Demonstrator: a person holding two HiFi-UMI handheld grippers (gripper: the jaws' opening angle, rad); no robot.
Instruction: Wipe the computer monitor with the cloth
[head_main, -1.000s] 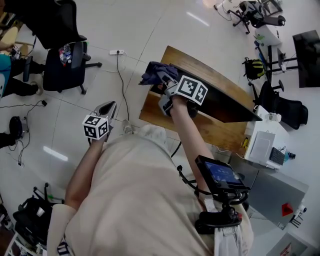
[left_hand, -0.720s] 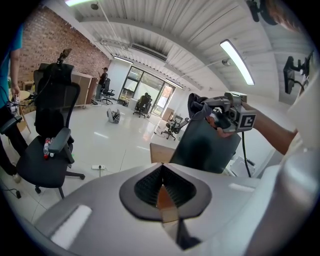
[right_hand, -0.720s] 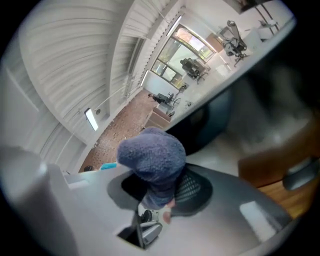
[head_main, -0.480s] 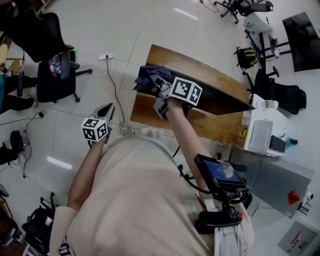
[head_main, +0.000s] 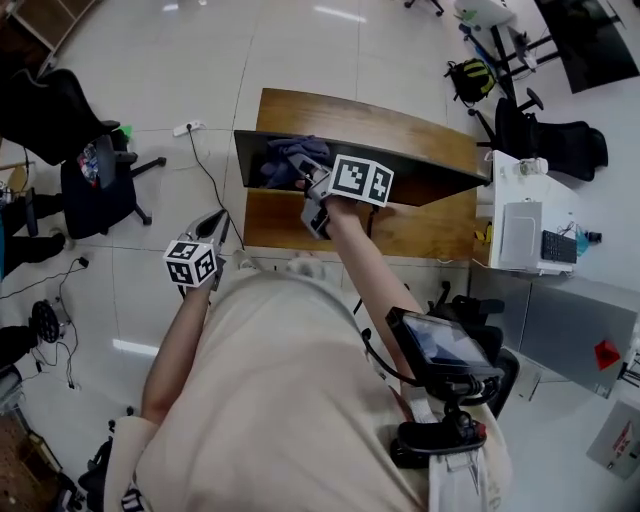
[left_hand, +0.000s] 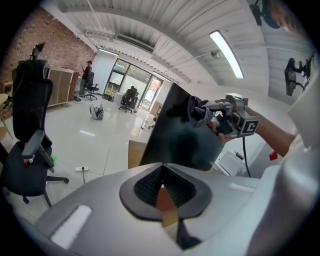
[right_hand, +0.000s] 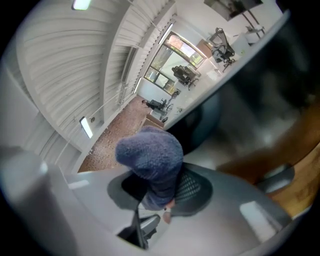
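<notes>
The right arm is stretched straight forward from the person's body to the monitor (head_main: 430, 180). The right gripper (head_main: 303, 170) sits at the left end of the screen with its marker cube turned upward. Its jaws are clamped on the blue-grey cloth (head_main: 283, 160), which is bunched against the dark panel there. The left arm is bent and held low, to the left of the monitor and clear of the wooden desk (head_main: 430, 232) it stands on. The left gripper (head_main: 220, 220) points toward the screen's left edge, with its jaws pressed together on nothing.

Only the left gripper view shows the screen face-on and upright, with the cloth high up near its top edge. The right gripper view shows the fleecy wad pinched between the two dark pads. The surface beyond it is blurred, so it is probably the screen, though contact cannot be confirmed there. The head view alone shows both arms at once.
</notes>
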